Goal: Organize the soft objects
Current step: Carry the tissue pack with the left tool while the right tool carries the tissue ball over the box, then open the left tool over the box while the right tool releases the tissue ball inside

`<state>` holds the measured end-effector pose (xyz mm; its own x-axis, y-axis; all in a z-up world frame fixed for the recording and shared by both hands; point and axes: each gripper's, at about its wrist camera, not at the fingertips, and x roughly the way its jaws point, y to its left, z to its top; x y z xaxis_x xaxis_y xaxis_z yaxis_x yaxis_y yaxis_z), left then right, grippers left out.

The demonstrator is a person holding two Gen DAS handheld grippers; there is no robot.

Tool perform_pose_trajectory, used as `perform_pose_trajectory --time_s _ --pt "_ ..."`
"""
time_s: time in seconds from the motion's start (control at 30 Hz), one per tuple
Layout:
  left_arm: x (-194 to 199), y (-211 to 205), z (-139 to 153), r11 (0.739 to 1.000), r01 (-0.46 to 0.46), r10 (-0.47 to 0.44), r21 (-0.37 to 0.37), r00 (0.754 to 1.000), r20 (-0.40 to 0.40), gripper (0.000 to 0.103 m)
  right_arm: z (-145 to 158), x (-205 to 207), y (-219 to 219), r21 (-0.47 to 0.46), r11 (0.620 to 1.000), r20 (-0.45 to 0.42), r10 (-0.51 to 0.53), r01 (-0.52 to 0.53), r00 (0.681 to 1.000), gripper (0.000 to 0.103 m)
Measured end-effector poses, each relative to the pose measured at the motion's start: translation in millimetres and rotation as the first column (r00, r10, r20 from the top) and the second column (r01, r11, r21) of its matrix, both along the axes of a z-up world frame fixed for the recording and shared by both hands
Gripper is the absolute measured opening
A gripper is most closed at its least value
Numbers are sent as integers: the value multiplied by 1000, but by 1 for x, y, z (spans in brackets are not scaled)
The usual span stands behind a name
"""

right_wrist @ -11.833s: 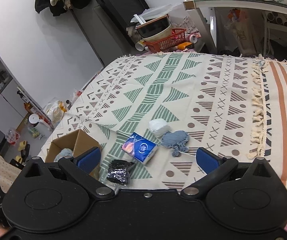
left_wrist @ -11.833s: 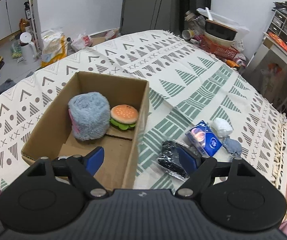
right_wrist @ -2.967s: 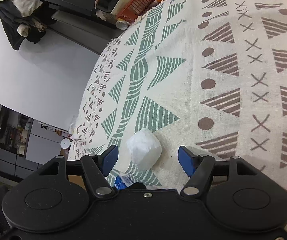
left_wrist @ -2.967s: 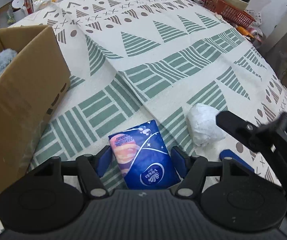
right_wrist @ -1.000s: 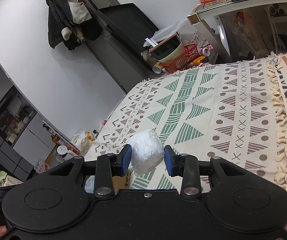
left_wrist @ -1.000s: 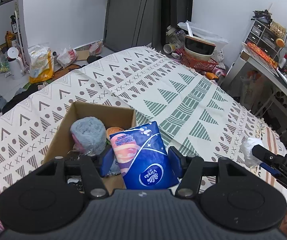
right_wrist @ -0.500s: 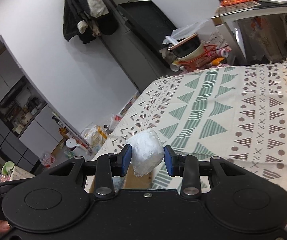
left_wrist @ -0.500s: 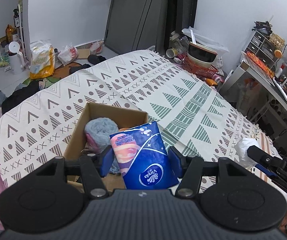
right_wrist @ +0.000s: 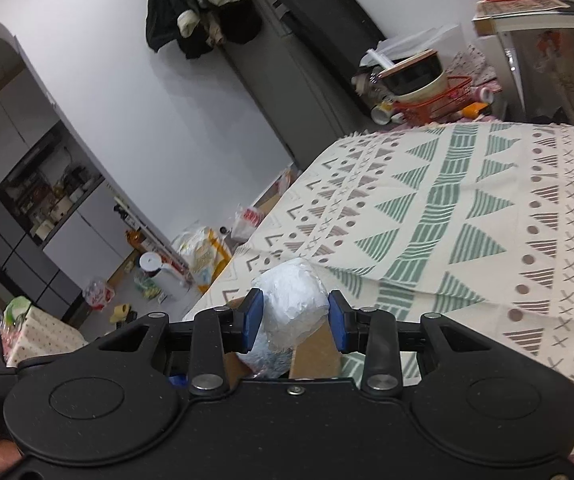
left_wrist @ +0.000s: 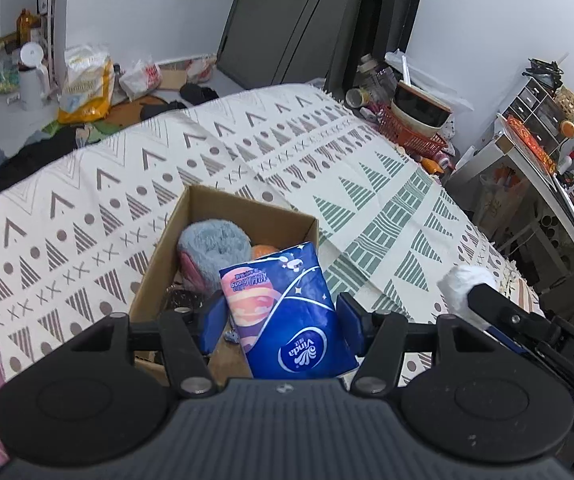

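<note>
The bed cover [left_wrist: 135, 168] carries the cardboard box [left_wrist: 167, 248], which sits near the cover's left edge. Some soft things are already in the box: a fluffy blue-grey roll [left_wrist: 213, 250] against its far wall, and a bit of an orange toy [left_wrist: 263, 251] beside it. Two things are not in yet, I think.

The left gripper [left_wrist: 281, 322] is squeezed tight on a blue tissue pack [left_wrist: 287, 320], held up over the near end of the box. It looks ready to drop in.

The right gripper [right_wrist: 294, 320] is pinched on a small white ball [right_wrist: 293, 308]. It hangs beside the box's right edge, close to going in too.
</note>
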<state>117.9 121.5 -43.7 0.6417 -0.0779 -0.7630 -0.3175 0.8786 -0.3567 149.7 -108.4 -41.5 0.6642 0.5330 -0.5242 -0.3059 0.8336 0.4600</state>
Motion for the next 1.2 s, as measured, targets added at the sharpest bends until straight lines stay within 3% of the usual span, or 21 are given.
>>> perform_pose_trajectory --time_s 0.3,0.43,0.6,0.8,0.87,0.93,1.03,1.13,1.2 --pt "10 13 -26 998 -1 -1 -64 999 -44 62 -9 6 36 -28 999 -29 44 -45 999 35" --pt "11 16 -24 1000 -5 3 -20 998 -65 65 -14 10 48 -27 998 -46 50 -52 998 35" --pt "4 30 -17 999 -51 51 -15 998 -41 72 -17 12 60 -23 998 -57 57 -58 997 35" --pt "-3 49 -13 994 -108 108 0 993 -44 73 -17 9 75 -12 996 -68 82 -83 994 38" --pt "-5 53 -13 991 -133 133 8 990 -54 73 -17 7 75 -2 997 -84 74 -74 994 57" --pt "-7 54 -12 990 -140 141 15 989 -55 73 -16 4 71 10 998 -87 56 -55 995 64" --pt "-13 53 -9 989 -146 147 34 988 -47 75 -15 2 64 11 999 -93 37 -36 995 66" --pt "-18 51 -5 987 -156 158 45 987 -38 78 -11 -3 54 -2 1000 -85 6 -6 996 80" --pt "-21 47 -2 987 -155 156 45 987 -33 78 -6 -9 47 -13 1000 -64 -10 9 998 83"
